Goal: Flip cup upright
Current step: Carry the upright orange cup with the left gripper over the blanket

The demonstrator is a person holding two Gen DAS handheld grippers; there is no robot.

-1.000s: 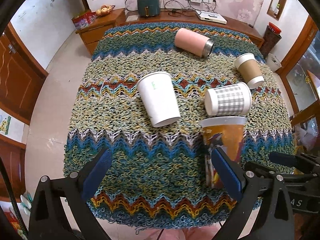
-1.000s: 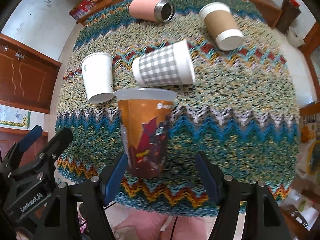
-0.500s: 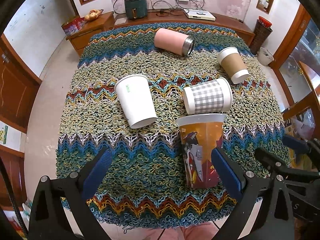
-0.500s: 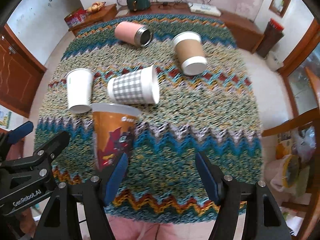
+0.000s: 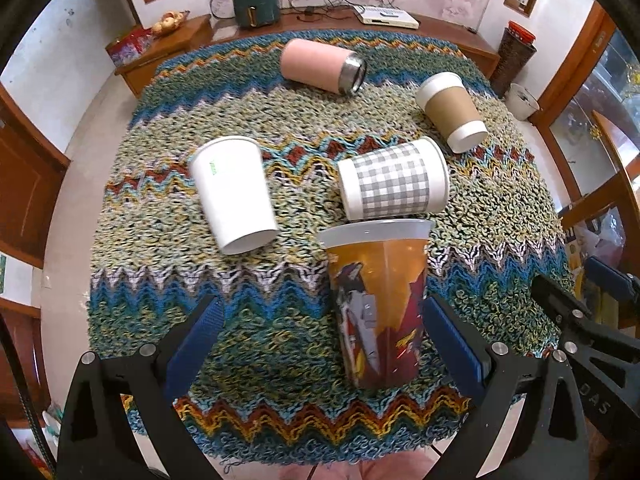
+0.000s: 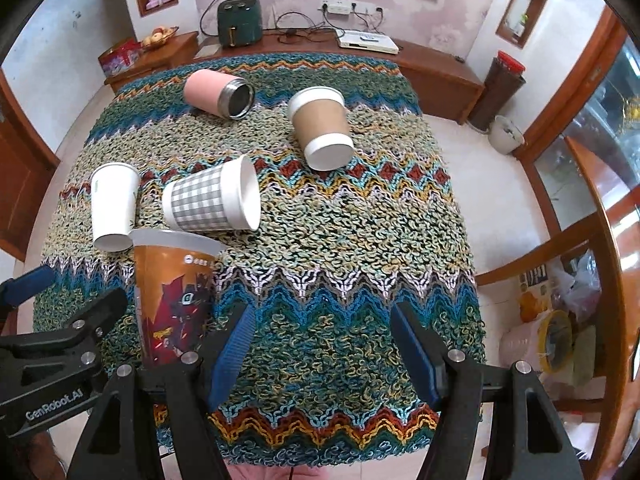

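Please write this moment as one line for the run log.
orange printed plastic cup: upright on knitted zigzag cloth | left hand-held gripper: open, empty | right hand-held gripper: open, empty | four other cups: on sides

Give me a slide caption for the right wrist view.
Orange cup stands upright beside the open right claw; four cups lie tipped.

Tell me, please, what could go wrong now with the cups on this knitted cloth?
The tall orange printed plastic cup stands upright on loopy, uneven knitted cloth, near its front edge; a nudge from the open left gripper might topple it. The grey checked paper cup lies on its side close behind and could roll.
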